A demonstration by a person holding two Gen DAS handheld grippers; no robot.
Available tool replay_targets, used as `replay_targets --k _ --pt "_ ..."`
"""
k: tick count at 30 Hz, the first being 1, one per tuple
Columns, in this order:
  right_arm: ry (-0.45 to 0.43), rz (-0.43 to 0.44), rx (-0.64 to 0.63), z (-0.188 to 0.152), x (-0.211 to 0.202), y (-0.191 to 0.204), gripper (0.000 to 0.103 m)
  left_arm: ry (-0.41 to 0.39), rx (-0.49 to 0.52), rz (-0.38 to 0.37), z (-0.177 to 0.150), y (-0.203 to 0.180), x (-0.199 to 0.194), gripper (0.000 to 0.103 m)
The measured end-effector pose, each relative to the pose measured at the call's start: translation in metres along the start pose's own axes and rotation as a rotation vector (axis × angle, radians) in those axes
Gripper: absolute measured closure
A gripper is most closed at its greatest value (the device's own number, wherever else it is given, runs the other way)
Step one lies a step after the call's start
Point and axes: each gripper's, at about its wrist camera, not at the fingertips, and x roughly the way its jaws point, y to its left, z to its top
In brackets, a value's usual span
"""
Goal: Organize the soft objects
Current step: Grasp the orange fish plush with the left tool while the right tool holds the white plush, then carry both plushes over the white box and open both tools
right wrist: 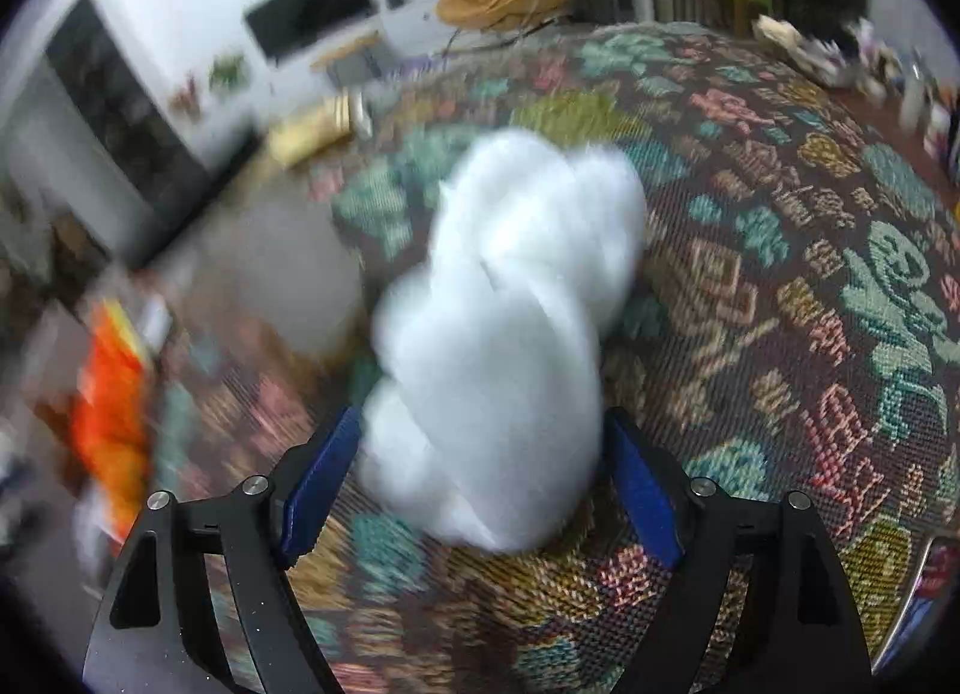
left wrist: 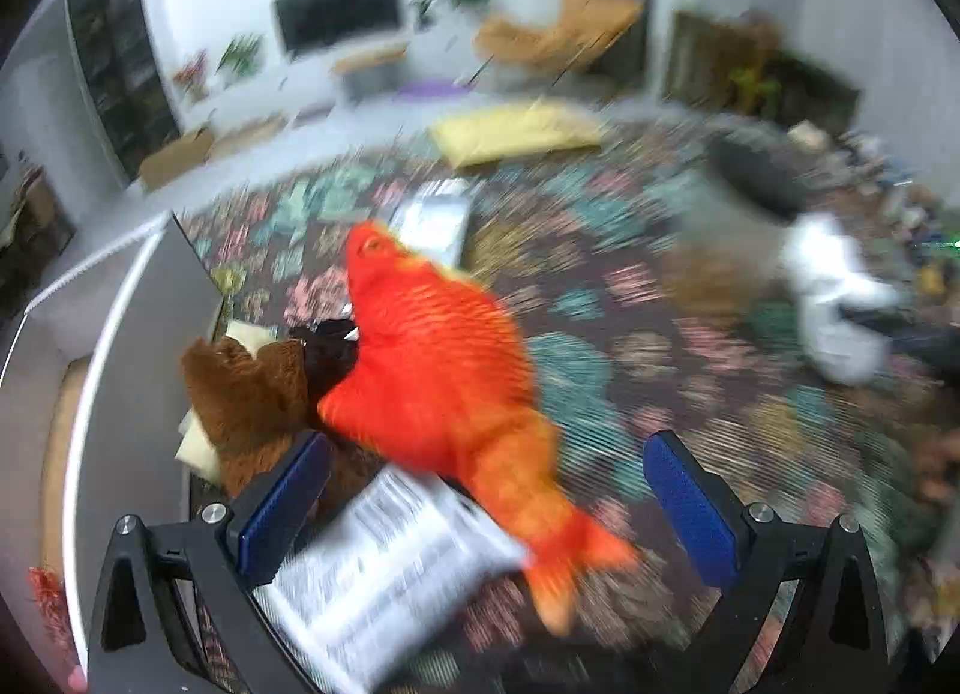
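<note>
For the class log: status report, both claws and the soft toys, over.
Left claw open above orange fish plush. Right claw open around white fluff. White printed packet beside fish.

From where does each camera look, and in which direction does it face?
Left wrist: sits on the left gripper, looking down at the orange fish plush on the patterned cover; its blue pads show, open.
Right wrist: sits on the right gripper, looking down at the white stuffing between its pads.
Shared: fish, stuffing, cover, television.

White packet (left wrist: 384, 568) bears printed lines — blurred, nothing legible anywhere
</note>
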Motion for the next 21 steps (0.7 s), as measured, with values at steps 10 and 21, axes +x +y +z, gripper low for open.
replay_targets --k 10,21 --pt "0.120 -0.108 -0.059 0.032 0.041 0.001 0.063 0.173 -0.040 0.022 0.018 -0.001 0.064 0.065" --pt "-0.136 0.027 -0.316 0.039 -0.100 0.129 0.062 -0.096 -0.251 -0.312 -0.008 0.097 -0.102 0.068"
